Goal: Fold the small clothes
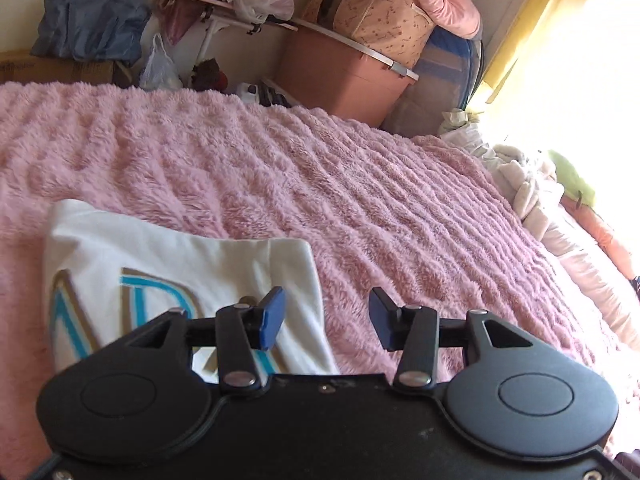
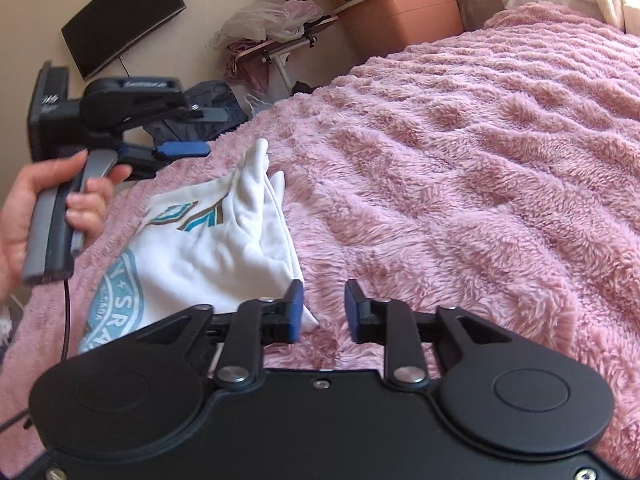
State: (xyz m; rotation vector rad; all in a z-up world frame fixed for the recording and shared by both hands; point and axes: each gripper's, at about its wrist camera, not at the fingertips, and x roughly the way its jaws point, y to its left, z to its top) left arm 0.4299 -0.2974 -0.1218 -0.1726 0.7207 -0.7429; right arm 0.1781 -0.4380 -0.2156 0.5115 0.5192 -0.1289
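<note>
Lying folded on the pink fleece blanket (image 1: 360,184): white printed T-shirt (image 2: 212,248). Hovering spread, pinching nothing: left gripper (image 1: 326,318), right gripper (image 2: 324,310).

A small white garment (image 2: 208,248) lies on the pink fluffy blanket (image 2: 460,160) of the bed, in the lower left of both wrist views. It is partly folded: one side is doubled over, with loose layered edges bunched along its right side and a narrow end pointing toward the upper middle of the frame. Teal and brown printing (image 1: 160,300) shows on top, with a round teal emblem near the lower left.
</note>
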